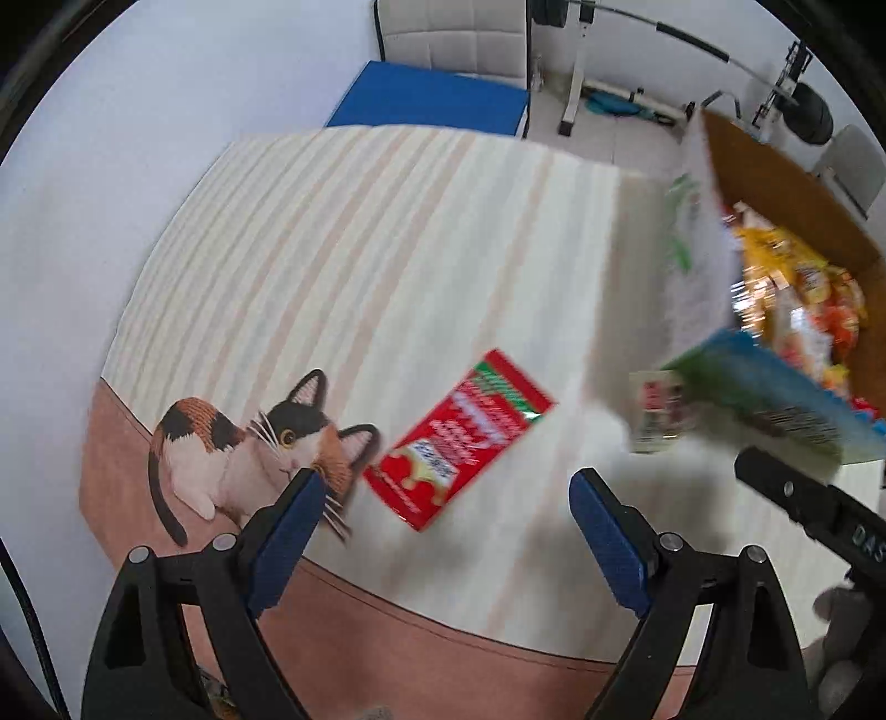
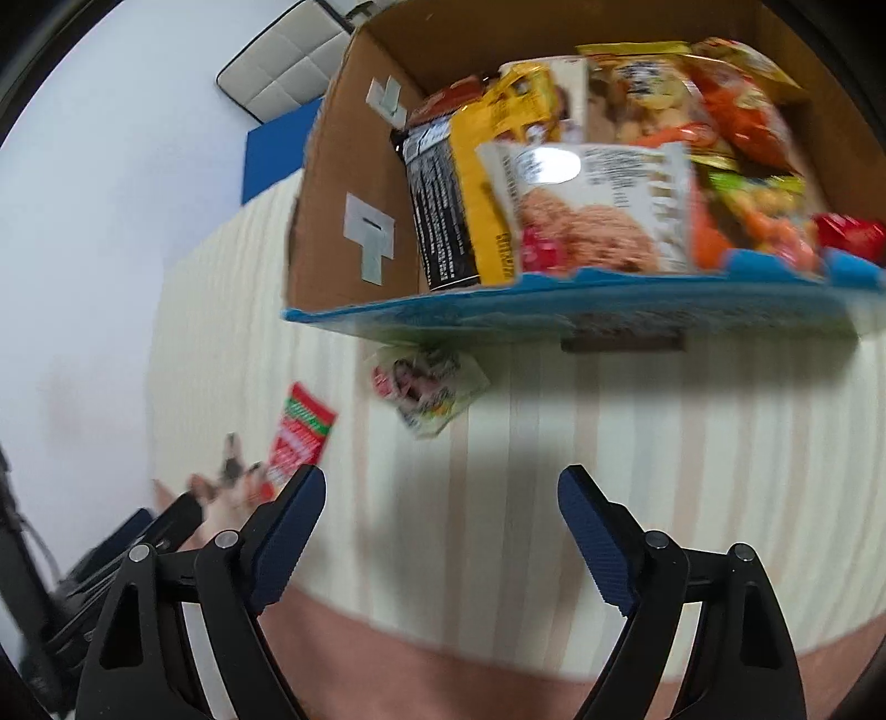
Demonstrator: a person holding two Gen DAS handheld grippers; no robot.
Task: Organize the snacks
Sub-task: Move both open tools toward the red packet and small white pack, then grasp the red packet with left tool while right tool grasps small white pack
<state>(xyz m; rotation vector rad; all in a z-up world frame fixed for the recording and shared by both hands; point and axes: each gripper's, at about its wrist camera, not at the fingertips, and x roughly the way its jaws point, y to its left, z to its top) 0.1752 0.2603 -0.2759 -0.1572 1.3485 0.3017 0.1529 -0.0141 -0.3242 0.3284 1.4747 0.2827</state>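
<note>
A red snack packet [image 1: 459, 440] lies flat on the striped tablecloth, just ahead of my open, empty left gripper [image 1: 446, 493]. A small pale packet [image 1: 659, 410] lies beside the cardboard box [image 1: 775, 166], which holds several snack bags [image 1: 797, 288]. In the right wrist view the box [image 2: 343, 183] is close ahead with its snack bags [image 2: 592, 210] filling it. The pale packet [image 2: 429, 387] lies under its blue front edge, and the red packet [image 2: 302, 435] is at the left. My right gripper [image 2: 443, 498] is open and empty above the cloth.
A cat picture [image 1: 249, 443] is printed on the tablecloth [image 1: 360, 249] near its pink border. A blue cushion [image 1: 432, 99], a white chair [image 1: 454, 39] and exercise gear [image 1: 664, 66] stand beyond the table. The right gripper's body [image 1: 819, 509] shows at the lower right.
</note>
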